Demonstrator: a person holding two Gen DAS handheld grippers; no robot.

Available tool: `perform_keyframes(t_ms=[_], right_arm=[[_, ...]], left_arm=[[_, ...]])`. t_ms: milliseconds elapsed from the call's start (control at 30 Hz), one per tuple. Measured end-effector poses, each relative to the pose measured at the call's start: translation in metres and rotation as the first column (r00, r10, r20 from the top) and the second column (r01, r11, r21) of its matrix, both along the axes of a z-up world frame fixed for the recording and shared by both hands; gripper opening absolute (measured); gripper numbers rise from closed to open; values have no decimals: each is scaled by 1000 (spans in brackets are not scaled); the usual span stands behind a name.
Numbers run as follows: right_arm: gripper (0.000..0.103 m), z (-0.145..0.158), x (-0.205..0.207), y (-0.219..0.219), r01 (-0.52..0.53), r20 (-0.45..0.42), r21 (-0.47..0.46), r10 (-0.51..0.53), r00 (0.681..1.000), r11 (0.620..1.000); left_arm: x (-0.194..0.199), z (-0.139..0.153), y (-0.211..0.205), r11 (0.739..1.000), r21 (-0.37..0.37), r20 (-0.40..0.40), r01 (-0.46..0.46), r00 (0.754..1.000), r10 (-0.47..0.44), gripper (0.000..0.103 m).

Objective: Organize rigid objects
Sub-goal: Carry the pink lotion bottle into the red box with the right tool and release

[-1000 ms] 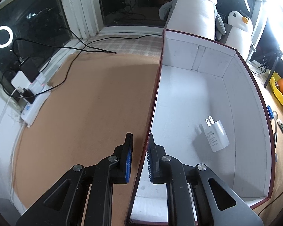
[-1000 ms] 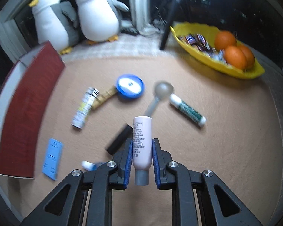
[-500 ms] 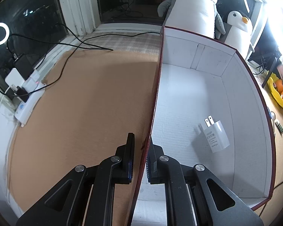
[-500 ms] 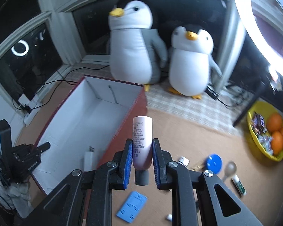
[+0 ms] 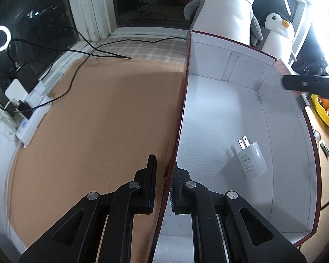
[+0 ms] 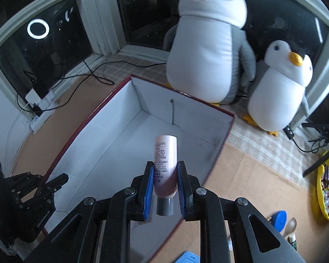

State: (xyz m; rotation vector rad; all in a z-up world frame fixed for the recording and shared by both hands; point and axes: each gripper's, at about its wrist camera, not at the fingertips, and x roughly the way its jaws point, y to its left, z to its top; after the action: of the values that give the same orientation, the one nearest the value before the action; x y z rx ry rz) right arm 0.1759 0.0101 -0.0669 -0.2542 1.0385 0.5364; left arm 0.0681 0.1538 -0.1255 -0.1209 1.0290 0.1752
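One object only lies in the red cardboard box with the white inside (image 5: 226,114): the white plug-in charger (image 5: 251,161), at the lower right of its floor in the left wrist view. A second ago your right gripper (image 6: 163,188) looked at the brown table top (image 6: 252,175) with the loose small things; now, in the right wrist view, the open box fills the middle of the frame under it. Its blue pads are clamped on the pink plastic tube with the grey cap (image 6: 165,164), cap toward the camera. So the carrying is nearly finished, I judge, and what remains is to lower the tube and let it go. Your left gripper (image 5: 163,188) has kept its place; its jaws have come together on the red side wall of the box and hold the box steady. At the lower right of the right wrist view, the blue round lid (image 6: 278,218) and the spoon (image 6: 290,224) wait on the table.
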Motion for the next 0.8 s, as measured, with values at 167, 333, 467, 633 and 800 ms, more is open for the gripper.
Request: perform_keyframes(t_ms=[167,333,467,633,800], right_arm=[[18,-21,9,19,-18,-38,-39,17,999,999],[18,-35,13,27,-32,-57,-73,28,998,997],[18,-41,15,29,-38,-64,-89,32,997,995],[18,-44,14,29,-42,-69,-94,36,997,995],[23,-42,11,32,-54,-55,-100,49,997,994]], left_arm=[[0,0,0,1000,-2,0,-1,1000,1,9],[1,0,-1,1000,-3,0,-2,1000,2,9],[1,-2,-1,1000,-4,-3,-2,1000,2,9],[0,-3,-1,1000,-3,-3,-2,1000,2,9],[0,-3,0,1000,-1,-3,-1,1000,1,9]])
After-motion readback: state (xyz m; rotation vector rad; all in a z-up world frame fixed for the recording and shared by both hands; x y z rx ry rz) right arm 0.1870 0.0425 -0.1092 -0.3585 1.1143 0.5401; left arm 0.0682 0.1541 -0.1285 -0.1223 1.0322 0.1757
